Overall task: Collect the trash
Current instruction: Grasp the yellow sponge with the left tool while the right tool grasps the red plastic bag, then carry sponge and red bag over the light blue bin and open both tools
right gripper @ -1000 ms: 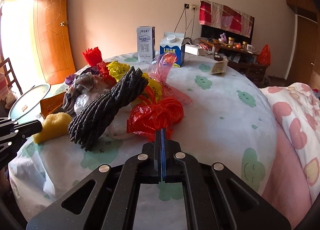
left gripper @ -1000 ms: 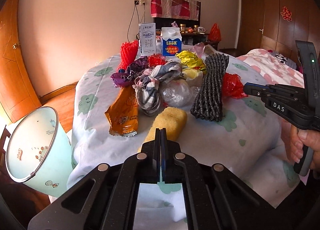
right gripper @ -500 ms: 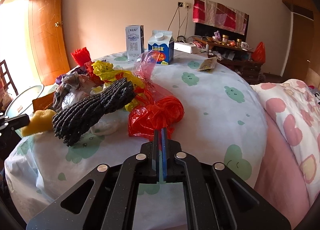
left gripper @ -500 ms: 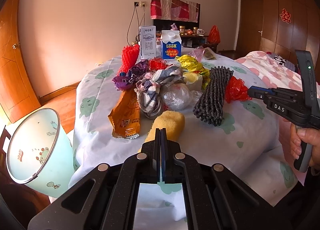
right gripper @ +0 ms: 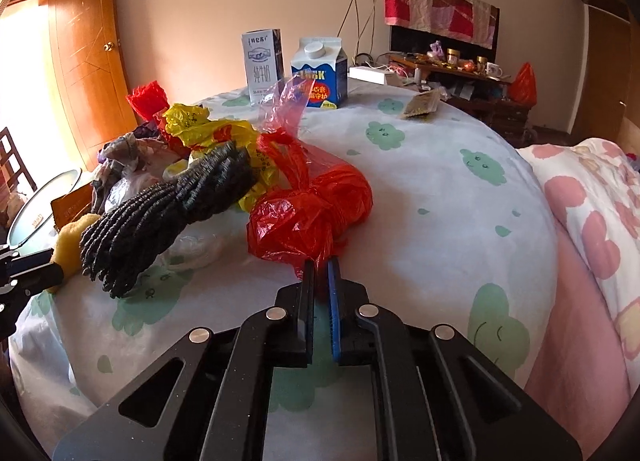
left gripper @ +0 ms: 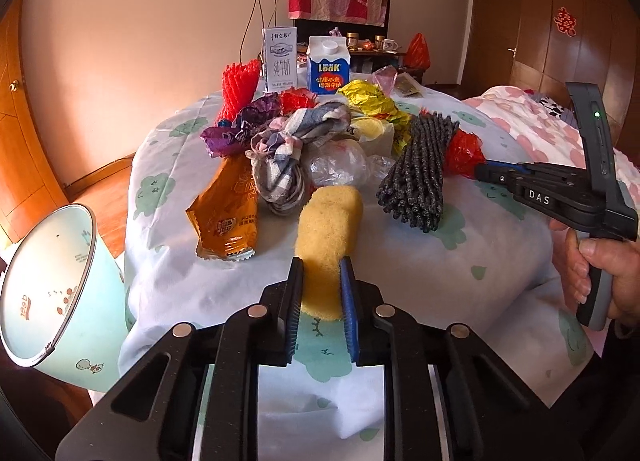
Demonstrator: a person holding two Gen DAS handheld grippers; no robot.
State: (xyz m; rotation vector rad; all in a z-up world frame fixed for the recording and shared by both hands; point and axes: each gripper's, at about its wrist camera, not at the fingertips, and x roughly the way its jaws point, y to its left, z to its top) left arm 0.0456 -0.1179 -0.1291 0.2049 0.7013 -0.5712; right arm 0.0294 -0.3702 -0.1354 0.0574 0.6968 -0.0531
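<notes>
Straddling the near end of the yellow sponge [left gripper: 330, 237], the left gripper [left gripper: 322, 273] has its fingers spread, one on each side of the sponge; I cannot tell if they already touch it. The sponge lies near the front edge of the bed [left gripper: 460, 261], on a sheet printed with green clouds. Behind it the trash pile holds an orange snack wrapper [left gripper: 230, 213], a checked cloth [left gripper: 292, 153] and a dark grey knotted bundle [left gripper: 420, 169]. The right gripper [right gripper: 321, 267] has its fingers slightly apart, with the lower edge of the red plastic bag [right gripper: 308, 213] between the tips. A light blue bin [left gripper: 48, 293] stands tilted beside the left edge of the bed. Two milk cartons [left gripper: 329, 65] stand upright at the far edge.
</notes>
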